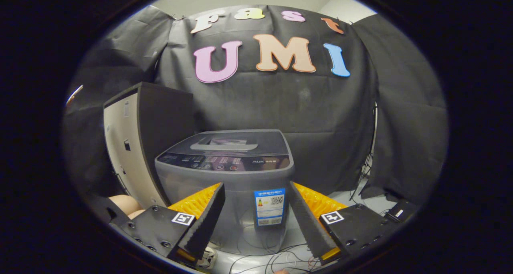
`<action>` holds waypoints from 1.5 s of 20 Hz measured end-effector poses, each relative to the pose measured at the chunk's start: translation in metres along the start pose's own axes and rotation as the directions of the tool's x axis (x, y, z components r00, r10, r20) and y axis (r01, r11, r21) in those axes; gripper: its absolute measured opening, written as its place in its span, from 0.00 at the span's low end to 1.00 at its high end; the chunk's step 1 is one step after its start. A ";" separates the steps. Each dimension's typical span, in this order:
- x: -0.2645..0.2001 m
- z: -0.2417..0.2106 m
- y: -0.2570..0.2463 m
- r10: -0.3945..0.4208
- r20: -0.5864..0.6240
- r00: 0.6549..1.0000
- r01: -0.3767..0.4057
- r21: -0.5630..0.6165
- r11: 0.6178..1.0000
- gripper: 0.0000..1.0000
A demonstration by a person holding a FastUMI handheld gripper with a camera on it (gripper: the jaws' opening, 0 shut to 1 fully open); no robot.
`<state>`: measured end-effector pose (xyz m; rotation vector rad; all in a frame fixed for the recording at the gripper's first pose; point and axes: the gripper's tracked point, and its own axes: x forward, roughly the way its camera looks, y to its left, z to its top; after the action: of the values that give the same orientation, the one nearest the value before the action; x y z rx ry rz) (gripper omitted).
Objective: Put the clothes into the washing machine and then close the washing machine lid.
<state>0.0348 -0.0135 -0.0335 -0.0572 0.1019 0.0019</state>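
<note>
One washing machine [224, 174] stands on the floor just beyond the tool [256, 214], whose two fingers are spread wide apart and hold nothing, framing the machine's front. The lid [230, 143] lies flat and down, so the drum is hidden, and whether the clothes are inside cannot be told. That fits either stage. Cables [264, 258] trail underneath.

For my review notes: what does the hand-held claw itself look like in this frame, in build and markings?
The claw has two wedge-shaped fingers with ribbed inner faces. Each finger sits on a flat dark mounting block fastened with round screws, and each block carries a small square black-and-white tag. The fingers stand apart, with the washing machine beyond them.
</note>
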 end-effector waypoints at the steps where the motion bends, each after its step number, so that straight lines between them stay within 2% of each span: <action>1: -0.005 0.001 0.001 0.000 0.000 1.000 0.000 -0.007 1.000 0.98; 6: -0.027 0.020 0.000 0.002 0.104 0.995 -0.001 -0.007 1.000 0.98; 10: -0.039 0.022 0.000 0.001 0.121 0.993 -0.001 -0.003 1.000 0.98; 30: -0.036 0.018 0.002 0.000 0.101 0.995 0.001 -0.008 1.000 0.99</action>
<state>0.0004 -0.0103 -0.0122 -0.0655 0.0005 0.0050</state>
